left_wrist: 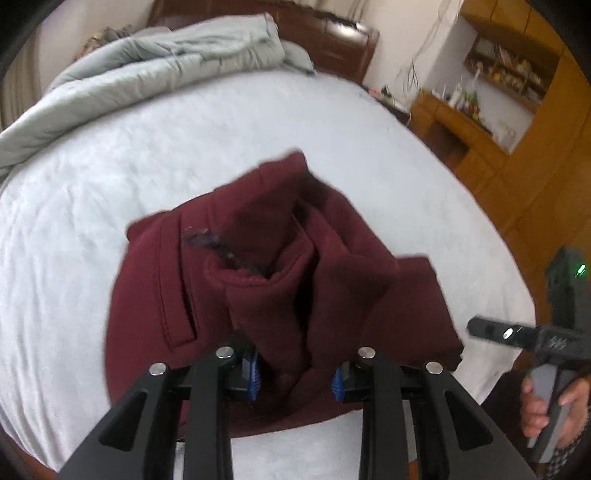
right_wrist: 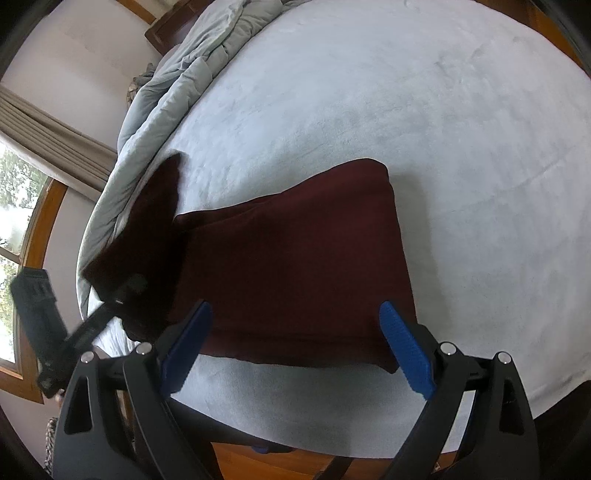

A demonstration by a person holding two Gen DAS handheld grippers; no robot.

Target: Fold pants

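Observation:
Maroon pants point(right_wrist: 295, 273) lie partly folded on the white bed sheet point(right_wrist: 406, 110). In the left wrist view my left gripper point(left_wrist: 295, 373) is shut on a bunched fold of the pants point(left_wrist: 266, 295), which it lifts off the bed. A slit pocket point(left_wrist: 177, 295) shows on the cloth to the left. In the right wrist view the left gripper point(right_wrist: 92, 325) holds up the raised end at the left. My right gripper point(right_wrist: 295, 347) hovers open over the near edge of the flat part, its blue pads point(right_wrist: 406, 350) wide apart and pressing on nothing. A hand point(left_wrist: 546, 406) holds the right gripper point(left_wrist: 517, 332).
A grey duvet point(left_wrist: 166, 62) is heaped at the head of the bed against a dark wooden headboard point(left_wrist: 332, 33). Wooden shelves and a desk point(left_wrist: 480, 110) stand to the right of the bed. A window with a curtain point(right_wrist: 37, 147) is on the left. The bed's near edge point(right_wrist: 295, 435) lies close below.

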